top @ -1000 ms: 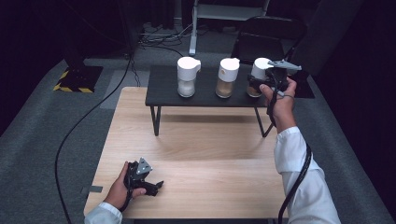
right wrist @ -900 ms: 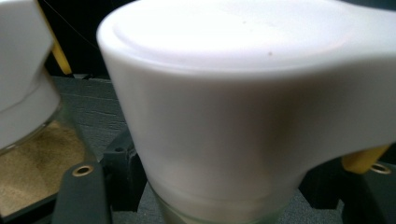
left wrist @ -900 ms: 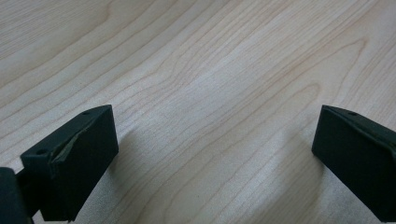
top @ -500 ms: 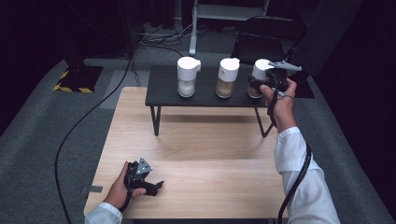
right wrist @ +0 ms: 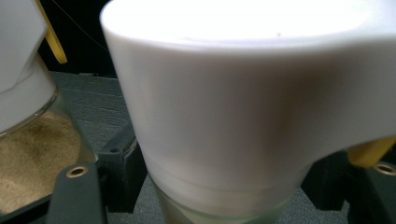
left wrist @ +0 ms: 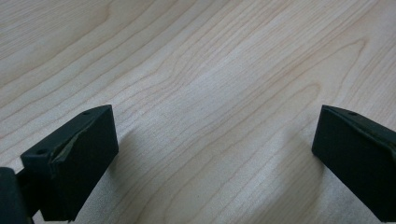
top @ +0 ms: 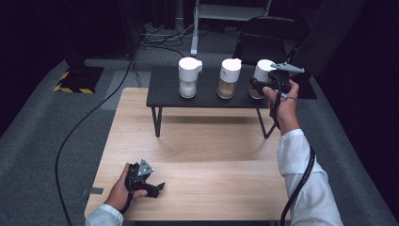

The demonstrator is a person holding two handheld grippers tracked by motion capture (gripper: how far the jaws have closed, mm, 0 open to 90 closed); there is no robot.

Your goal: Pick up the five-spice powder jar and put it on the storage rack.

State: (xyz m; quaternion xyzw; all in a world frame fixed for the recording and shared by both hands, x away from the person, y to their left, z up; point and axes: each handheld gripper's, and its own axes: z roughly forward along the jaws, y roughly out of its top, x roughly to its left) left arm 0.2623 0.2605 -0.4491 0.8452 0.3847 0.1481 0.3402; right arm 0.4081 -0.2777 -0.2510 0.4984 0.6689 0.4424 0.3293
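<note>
Now at the release-or-regrip stage, by my reading. Right gripper (top: 259,86), upper right of the high frame, has its jaws on either side of the rightmost white-lidded jar (top: 260,78) on the black low table (top: 160,96); they have just been opening, so no firm clamp. Next move calls for a clean backing-off or a re-squeeze. Left gripper (top: 153,187), lower left, rests spread apart, empty, on the wooden tabletop (left wrist: 210,93).
</note>
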